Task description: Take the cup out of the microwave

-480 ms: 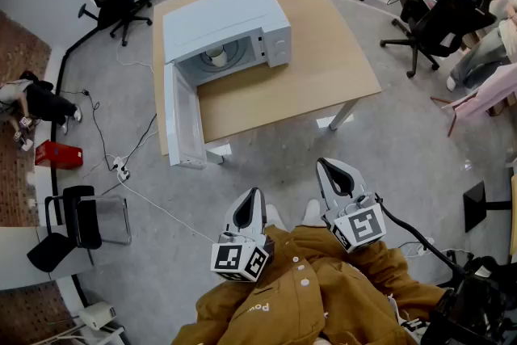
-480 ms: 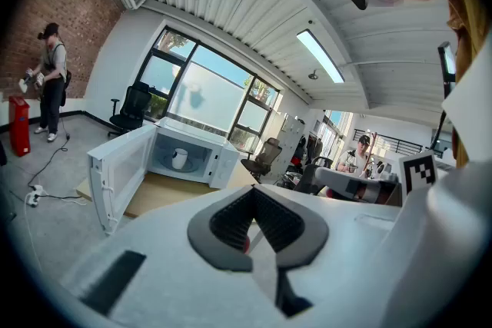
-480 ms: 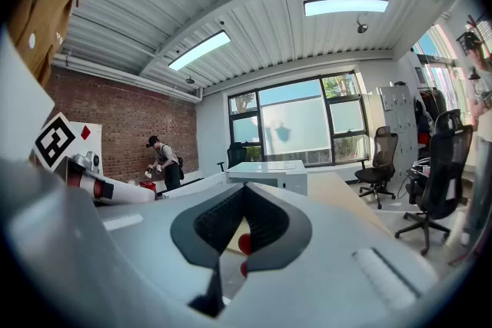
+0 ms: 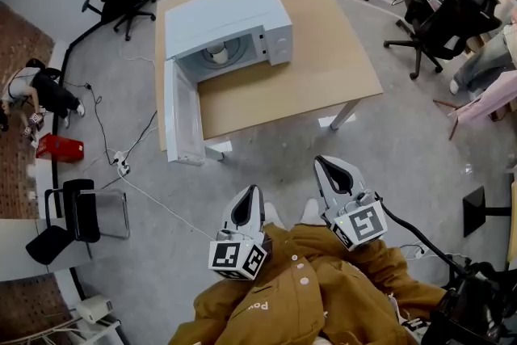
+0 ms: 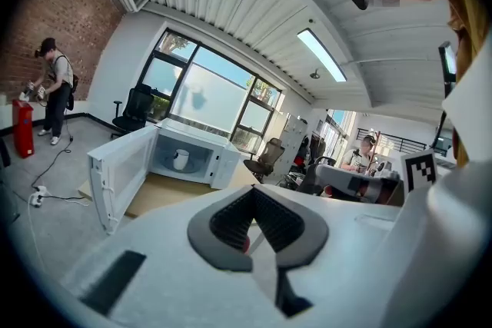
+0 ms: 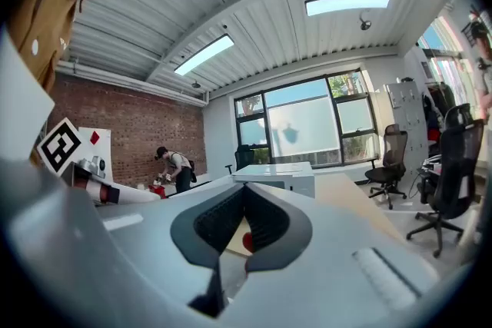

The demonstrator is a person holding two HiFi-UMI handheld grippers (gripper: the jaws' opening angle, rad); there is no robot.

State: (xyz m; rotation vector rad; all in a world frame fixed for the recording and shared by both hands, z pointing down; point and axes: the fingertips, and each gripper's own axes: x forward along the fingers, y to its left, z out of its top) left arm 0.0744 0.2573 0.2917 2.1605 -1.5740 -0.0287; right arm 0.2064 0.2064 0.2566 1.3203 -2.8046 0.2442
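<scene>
Only real lettering: small white print on the brown jacket [image 4: 257,308], bottom centre of the head view. It starts "Po"; the rest is too small to read.

Coded black-and-white square markers, no letters:
- 1 on the cube [image 4: 239,258] of the left gripper [image 4: 254,191]
- 1 on the cube [image 4: 361,224] of the right gripper [image 4: 322,161]
- 1 at the right edge of the left gripper view [image 5: 419,169]
- 1 at the left edge of the right gripper view [image 6: 60,144]

Red diamond mark [image 6: 94,137] on a white surface just right of that last marker; can't tell what it's on.

Microwave [image 4: 234,24]: no brand, no numbers legible.
</scene>
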